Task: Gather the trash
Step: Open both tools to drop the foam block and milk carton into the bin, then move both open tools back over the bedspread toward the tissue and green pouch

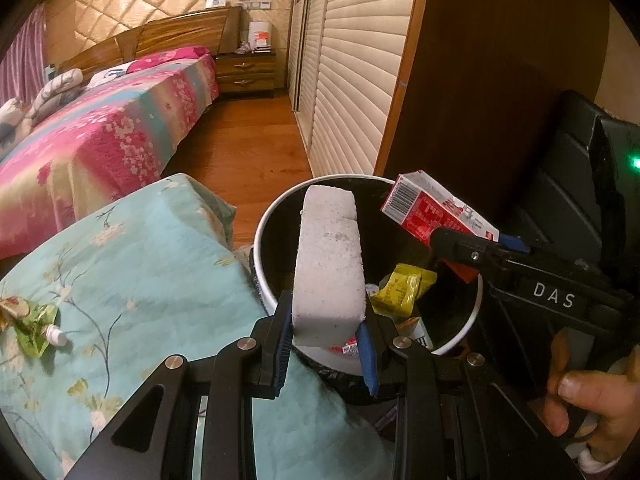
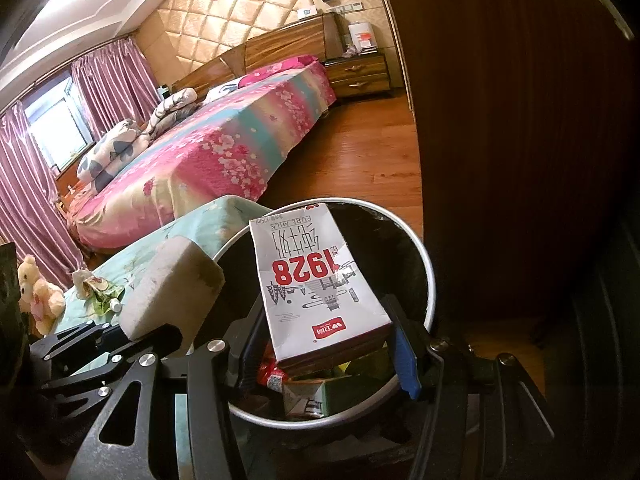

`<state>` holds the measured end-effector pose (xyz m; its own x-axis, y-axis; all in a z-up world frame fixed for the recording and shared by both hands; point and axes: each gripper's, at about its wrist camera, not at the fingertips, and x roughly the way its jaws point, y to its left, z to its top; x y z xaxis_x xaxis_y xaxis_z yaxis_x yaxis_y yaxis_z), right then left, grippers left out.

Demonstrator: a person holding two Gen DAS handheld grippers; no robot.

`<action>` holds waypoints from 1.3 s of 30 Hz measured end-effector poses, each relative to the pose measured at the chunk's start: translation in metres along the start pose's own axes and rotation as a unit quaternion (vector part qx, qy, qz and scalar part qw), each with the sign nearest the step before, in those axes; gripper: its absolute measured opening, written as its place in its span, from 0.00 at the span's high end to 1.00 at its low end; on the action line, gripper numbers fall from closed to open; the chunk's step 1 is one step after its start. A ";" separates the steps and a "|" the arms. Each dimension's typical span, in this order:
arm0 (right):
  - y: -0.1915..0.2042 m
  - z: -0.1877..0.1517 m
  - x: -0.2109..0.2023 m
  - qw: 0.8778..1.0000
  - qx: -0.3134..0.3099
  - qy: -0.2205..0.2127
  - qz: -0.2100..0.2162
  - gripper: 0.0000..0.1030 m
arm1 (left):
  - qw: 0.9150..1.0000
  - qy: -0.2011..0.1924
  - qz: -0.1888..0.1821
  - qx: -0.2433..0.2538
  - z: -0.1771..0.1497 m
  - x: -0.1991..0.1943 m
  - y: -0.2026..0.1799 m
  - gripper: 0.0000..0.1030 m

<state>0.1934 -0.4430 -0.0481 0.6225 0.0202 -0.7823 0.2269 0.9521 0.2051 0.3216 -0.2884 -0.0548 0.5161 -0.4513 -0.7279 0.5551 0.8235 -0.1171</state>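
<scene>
I see the bed (image 2: 240, 136) with its pink floral cover filling the far part of the room, and nearer to me a surface under a teal floral cloth (image 1: 132, 264).

Just beside that cloth stands the trash bin (image 1: 474, 320), round, white-rimmed and lined in black. Inside it I can make out a yellow wrapper (image 1: 400, 288) and other packaging.

The left hand-held gripper (image 1: 326, 344) is closed on a white foam block (image 1: 330, 264). Its blue pads press the lower end of the block from both sides, and the block stands upright over the near rim of the bin.

The right hand-held gripper (image 2: 324, 356) holds a milk carton (image 2: 316, 288) across its lower end, one blue pad visible against the carton's right edge. The carton is tilted, printed face up, and sits over the bin opening. In the left wrist view its red side and barcode show above the far right rim.

On the teal cloth, well apart from the bin, lies a crumpled green pouch (image 1: 36, 324) with a white spout.
</scene>
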 end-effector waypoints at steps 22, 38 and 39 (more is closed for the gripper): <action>-0.011 0.010 0.013 1.000 0.018 0.012 -0.003 0.45 | 1.000 0.000 -0.015 -0.009 0.007 0.013 0.004 0.46; 0.033 -0.009 -0.008 0.999 0.013 -0.003 0.038 0.30 | 0.997 -0.006 0.003 -0.078 -0.058 -0.037 0.064 0.45; 0.039 -0.012 -0.008 0.999 0.009 -0.003 0.043 0.30 | 0.996 -0.007 0.007 -0.087 -0.064 -0.042 0.071 0.45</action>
<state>0.1884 -0.4024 -0.0407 0.6442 0.0996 -0.7584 0.1867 0.9410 0.2822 0.2972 -0.1886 -0.0756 0.5328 -0.4435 -0.7207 0.4274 0.8761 -0.2232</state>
